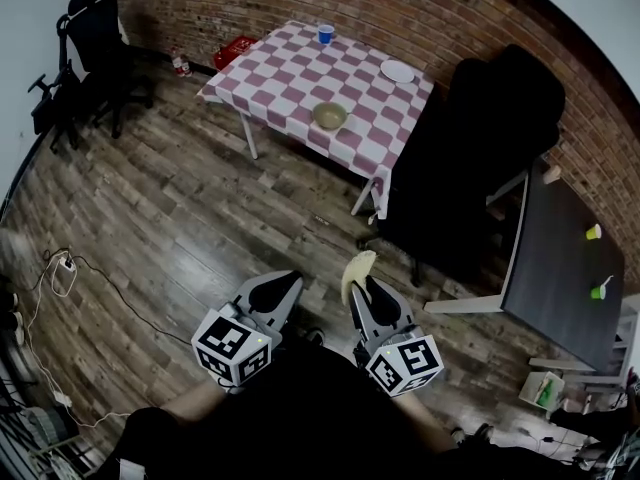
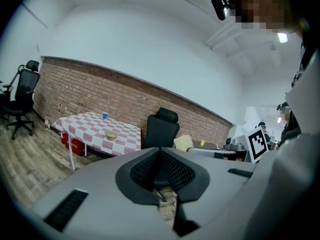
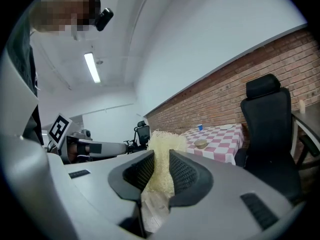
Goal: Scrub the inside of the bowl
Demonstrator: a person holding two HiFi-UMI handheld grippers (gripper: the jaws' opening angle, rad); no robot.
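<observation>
The right tongs (image 3: 161,156) pinch a pale yellow stringy scrub pad (image 3: 163,143). Its fluffy top sticks out past the tips. Far off stands a bench with a red and white checked cloth (image 3: 225,143). On it sit a small tan bowl (image 3: 201,143), a blue cup (image 3: 200,127) and a white plate (image 3: 226,127). A black office chair (image 3: 265,129) stands nearer, to the right.

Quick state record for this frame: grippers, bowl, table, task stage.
left gripper: shut, empty
right gripper: shut on yellow scrub pad
bowl: upright on checkered table, well ahead of both grippers
also on table: blue cup, white plate
stage: scrubbing not yet begun
</observation>
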